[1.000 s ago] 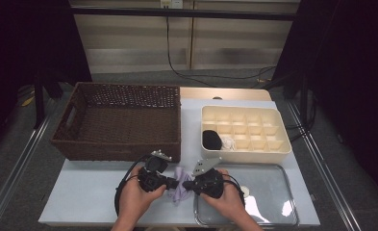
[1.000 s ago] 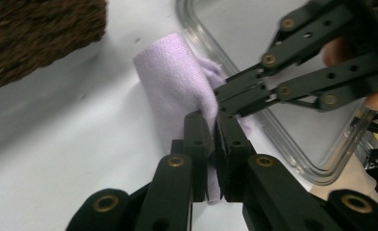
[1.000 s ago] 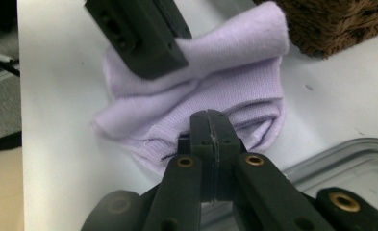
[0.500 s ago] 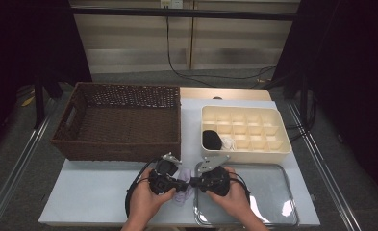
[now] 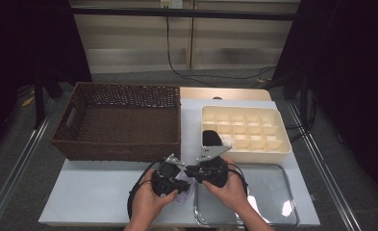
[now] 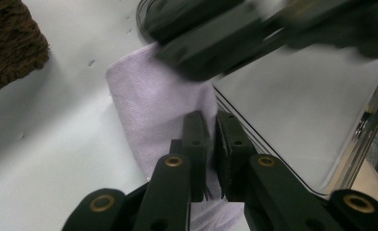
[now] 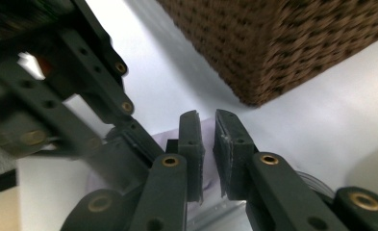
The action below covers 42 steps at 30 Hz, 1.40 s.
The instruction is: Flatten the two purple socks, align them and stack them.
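Note:
A lilac cloth (image 5: 182,196) lies on the white table beside the clear tray, between my two hands. My left gripper (image 5: 178,185) points right with its jaws nearly together. In the left gripper view the cloth (image 6: 153,106) runs between the jaws of my left gripper (image 6: 211,118), which is shut on it. My right gripper (image 5: 190,169) faces it from the right, a little above the cloth. In the right gripper view the jaws of my right gripper (image 7: 207,115) have just been opening and stand slightly apart, with the cloth (image 7: 163,136) lying behind them, not pinched.
A brown wicker basket (image 5: 117,149) stands at the back left. A cream compartment box (image 5: 258,154) at the back right holds a black item (image 5: 210,138). A clear glass tray (image 5: 273,192) lies at the front right, under my right hand.
Both hands have drifted right along the front of the table. The right gripper has risen a little and its jaws have parted. The cloth has dropped lower between the grippers.

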Each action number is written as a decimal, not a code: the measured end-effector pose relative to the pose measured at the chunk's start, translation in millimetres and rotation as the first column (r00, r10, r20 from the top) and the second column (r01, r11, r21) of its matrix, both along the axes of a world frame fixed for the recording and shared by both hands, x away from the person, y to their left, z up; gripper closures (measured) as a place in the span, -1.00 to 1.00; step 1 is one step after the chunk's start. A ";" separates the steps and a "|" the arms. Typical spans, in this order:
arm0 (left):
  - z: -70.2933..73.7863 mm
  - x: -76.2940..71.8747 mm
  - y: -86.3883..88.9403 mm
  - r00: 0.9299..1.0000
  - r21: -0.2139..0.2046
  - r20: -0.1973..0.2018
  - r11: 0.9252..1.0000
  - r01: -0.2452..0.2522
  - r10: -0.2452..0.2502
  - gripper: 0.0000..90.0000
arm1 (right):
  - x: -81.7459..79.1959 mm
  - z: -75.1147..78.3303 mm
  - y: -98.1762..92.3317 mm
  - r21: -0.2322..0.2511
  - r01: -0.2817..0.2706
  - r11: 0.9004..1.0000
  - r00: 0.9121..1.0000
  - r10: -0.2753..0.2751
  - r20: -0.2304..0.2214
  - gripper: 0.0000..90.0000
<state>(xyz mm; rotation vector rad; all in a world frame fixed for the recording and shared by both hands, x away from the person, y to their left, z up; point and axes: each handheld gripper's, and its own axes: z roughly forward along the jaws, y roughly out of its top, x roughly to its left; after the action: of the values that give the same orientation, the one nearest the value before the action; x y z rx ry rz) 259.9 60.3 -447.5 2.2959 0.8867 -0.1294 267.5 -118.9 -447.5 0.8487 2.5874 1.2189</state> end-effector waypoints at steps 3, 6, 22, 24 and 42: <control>1.5 -1.0 1.4 1.000 -0.028 -0.006 0.999 -0.027 0.026 0.77 | 2.6 -11.9 5.1 -0.038 0.001 0.999 1.000 -0.001 -0.013 0.86; 9.4 -1.9 7.8 1.000 -0.038 0.001 0.999 -0.028 0.028 0.74 | 3.7 -15.8 4.3 -0.012 0.003 1.000 1.000 -0.003 -0.029 0.89; 23.8 0.0 24.2 0.998 -0.081 -0.004 0.995 -0.061 0.061 0.86 | 1.2 -17.5 3.0 -0.013 -0.014 1.000 1.000 0.013 -0.026 0.92; 27.5 -1.4 25.7 0.997 -0.084 0.004 0.994 -0.075 0.075 0.87 | 1.5 -18.4 2.4 -0.014 -0.013 1.000 1.000 0.013 -0.027 0.93; -1.7 -4.9 6.1 0.998 0.005 -0.048 0.999 0.052 -0.052 1.00 | 5.8 -22.2 2.8 0.008 0.004 1.000 1.000 -0.004 -0.031 0.96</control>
<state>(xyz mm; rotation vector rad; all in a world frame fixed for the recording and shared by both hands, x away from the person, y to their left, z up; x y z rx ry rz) 255.0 66.4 -449.2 2.3311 0.8529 -0.2053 273.3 -116.1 -469.7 0.8811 2.6054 1.2254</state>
